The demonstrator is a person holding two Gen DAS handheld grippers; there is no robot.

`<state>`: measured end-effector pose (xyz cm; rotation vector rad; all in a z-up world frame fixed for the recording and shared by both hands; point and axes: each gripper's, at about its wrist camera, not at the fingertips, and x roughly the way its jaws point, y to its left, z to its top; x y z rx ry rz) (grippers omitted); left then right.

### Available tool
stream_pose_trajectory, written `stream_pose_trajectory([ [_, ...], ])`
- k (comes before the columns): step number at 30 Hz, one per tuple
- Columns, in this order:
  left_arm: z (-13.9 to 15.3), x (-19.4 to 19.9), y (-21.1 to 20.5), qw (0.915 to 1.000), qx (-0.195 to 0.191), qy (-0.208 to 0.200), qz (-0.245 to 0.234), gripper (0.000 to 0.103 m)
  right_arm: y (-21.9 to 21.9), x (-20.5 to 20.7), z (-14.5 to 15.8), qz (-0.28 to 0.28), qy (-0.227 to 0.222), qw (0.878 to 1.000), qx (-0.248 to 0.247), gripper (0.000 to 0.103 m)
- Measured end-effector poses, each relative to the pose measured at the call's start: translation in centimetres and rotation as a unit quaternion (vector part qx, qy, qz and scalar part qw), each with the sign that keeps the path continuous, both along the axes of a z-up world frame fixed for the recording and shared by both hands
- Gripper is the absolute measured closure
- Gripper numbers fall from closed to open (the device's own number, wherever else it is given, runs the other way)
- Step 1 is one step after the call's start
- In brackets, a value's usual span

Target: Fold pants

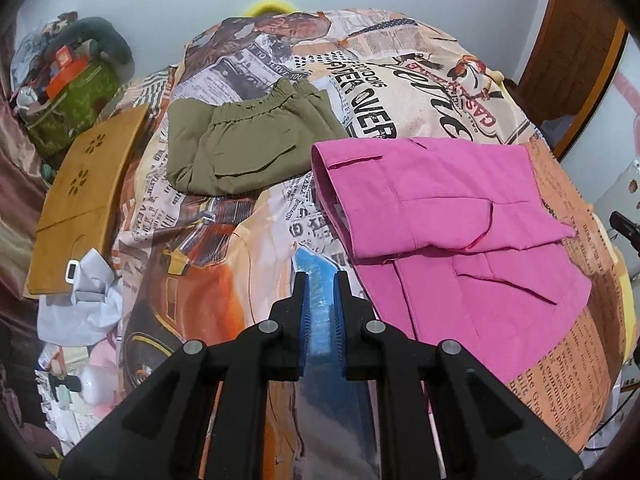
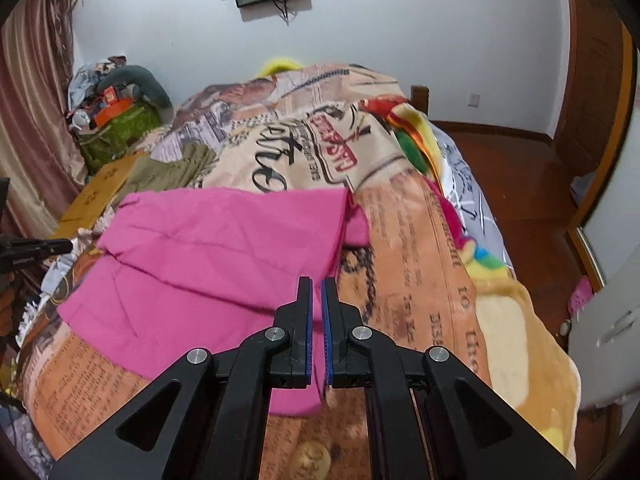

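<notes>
Pink pants (image 1: 440,208) lie folded on the printed bedspread (image 1: 248,264), with one layer doubled over the other. In the left wrist view my left gripper (image 1: 320,280) hovers just left of them over the cover, its jaws close together and holding nothing. In the right wrist view the pink pants (image 2: 220,248) spread out ahead and to the left. My right gripper (image 2: 317,284) hangs over their near right edge. Only a thin slit shows between its jaws, and no cloth is pinched there. Olive pants (image 1: 248,148) lie folded farther back.
A mustard garment (image 1: 80,192) lies at the bed's left edge, with white crumpled paper (image 1: 84,300) below it. A green bag with clutter (image 1: 76,108) sits in the far left corner. The wooden floor (image 2: 520,184) and a door (image 2: 592,80) are to the right.
</notes>
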<state>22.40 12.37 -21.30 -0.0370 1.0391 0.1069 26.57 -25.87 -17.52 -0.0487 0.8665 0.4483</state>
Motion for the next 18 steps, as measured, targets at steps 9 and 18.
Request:
stream_pose_trajectory([
  [9, 1.3, 1.3, -3.2, 0.9986, 0.028, -0.02, -0.041, 0.062, 3.0, -0.4, 0.9, 0.046, -0.009, 0.999, -0.002, 0.06],
  [18, 0.6, 3.5, -7.8, 0.9915, 0.058, -0.015, -0.115, 0.034, 7.4, -0.1, 0.1, 0.112, -0.004, 0.994, -0.008, 0.048],
])
